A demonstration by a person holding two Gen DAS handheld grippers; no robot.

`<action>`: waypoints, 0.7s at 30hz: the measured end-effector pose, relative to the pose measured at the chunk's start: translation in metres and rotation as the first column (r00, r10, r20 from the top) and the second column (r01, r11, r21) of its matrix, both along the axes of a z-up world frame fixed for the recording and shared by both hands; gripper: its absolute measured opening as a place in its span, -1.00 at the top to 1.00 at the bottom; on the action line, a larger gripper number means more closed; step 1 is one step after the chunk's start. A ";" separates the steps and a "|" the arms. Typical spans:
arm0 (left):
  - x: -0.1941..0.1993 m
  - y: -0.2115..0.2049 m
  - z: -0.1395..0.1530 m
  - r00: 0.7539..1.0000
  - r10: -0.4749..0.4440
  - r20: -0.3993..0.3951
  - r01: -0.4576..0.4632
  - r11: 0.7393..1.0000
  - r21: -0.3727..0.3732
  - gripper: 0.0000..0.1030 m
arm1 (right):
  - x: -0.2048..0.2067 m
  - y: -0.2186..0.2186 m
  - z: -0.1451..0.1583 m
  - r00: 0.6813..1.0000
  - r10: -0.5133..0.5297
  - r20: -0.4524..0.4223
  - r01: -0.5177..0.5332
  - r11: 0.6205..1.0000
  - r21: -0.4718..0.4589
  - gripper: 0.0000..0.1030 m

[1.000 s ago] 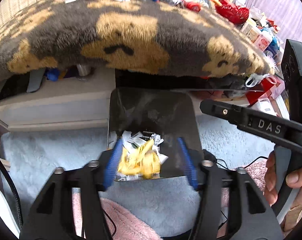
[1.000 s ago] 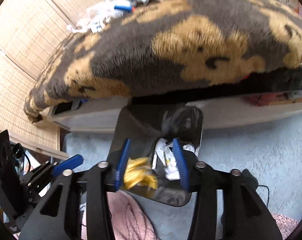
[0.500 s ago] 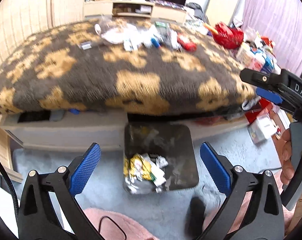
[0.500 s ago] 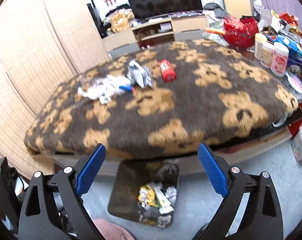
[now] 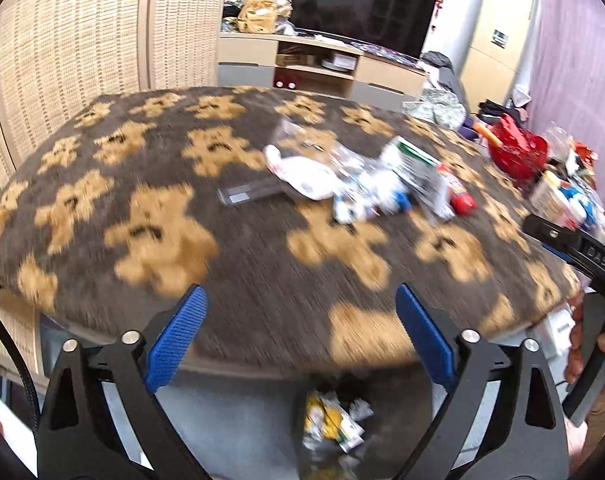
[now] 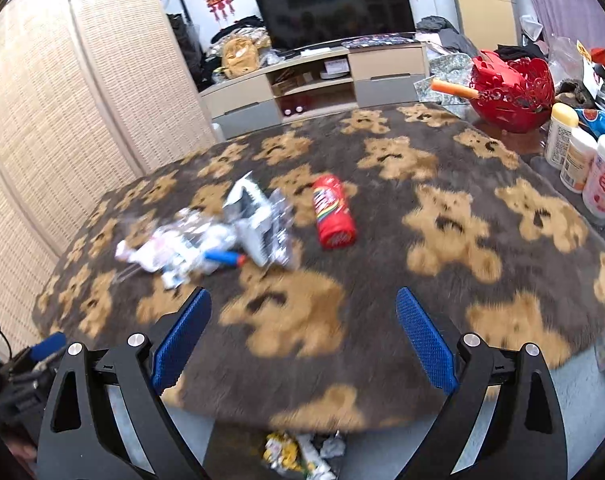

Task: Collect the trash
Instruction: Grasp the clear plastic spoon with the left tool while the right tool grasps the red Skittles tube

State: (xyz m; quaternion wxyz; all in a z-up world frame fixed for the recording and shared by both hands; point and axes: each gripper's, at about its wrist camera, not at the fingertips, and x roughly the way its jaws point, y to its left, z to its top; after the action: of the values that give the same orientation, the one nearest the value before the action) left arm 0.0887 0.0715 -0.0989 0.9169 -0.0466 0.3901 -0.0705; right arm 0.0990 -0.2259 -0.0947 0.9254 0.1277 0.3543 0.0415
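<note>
A pile of wrappers and crumpled packets (image 5: 354, 188) lies on the bear-patterned blanket (image 5: 154, 208) over the table; it also shows in the right wrist view (image 6: 222, 240). A red cylindrical packet (image 6: 334, 212) lies beside the pile, also seen in the left wrist view (image 5: 458, 196). A dark bin (image 5: 334, 432) with yellow and white wrappers stands on the floor below the table's front edge, also in the right wrist view (image 6: 302, 456). My left gripper (image 5: 300, 340) is open and empty above the bin. My right gripper (image 6: 302, 340) is open and empty above the table's front edge.
A red basket (image 6: 510, 92) and several white bottles (image 6: 582, 160) stand at the table's right side. A TV stand (image 6: 314, 76) with a TV is behind. A woven screen (image 5: 62, 60) is on the left. Grey carpet (image 5: 230, 432) covers the floor.
Both grippers dropped wrappers into the bin, opened wide, then rose and tilted up from the bin to face the tabletop.
</note>
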 end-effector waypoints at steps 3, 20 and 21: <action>0.030 0.007 -0.006 1.000 0.007 -0.010 -0.006 0.999 0.032 -0.64 | 0.025 -0.012 -0.006 1.000 -0.029 -0.002 0.029 1.000 -0.002 -0.81; 0.136 0.018 -0.054 0.996 -0.055 -0.065 0.061 0.993 0.103 -0.21 | 0.125 -0.013 -0.059 0.993 -0.027 -0.118 0.029 1.000 0.008 -0.22; 0.139 0.017 -0.056 0.996 -0.060 -0.071 0.068 0.992 0.103 -0.11 | 0.129 -0.011 -0.061 0.992 -0.025 -0.121 0.026 1.000 0.002 -0.22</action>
State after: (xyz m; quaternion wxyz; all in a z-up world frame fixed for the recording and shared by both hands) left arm 0.2273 0.0882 -0.1552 0.9016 0.0119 0.4254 -0.0776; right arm 0.2277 -0.2372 -0.1557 0.9025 0.1361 0.4080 0.0226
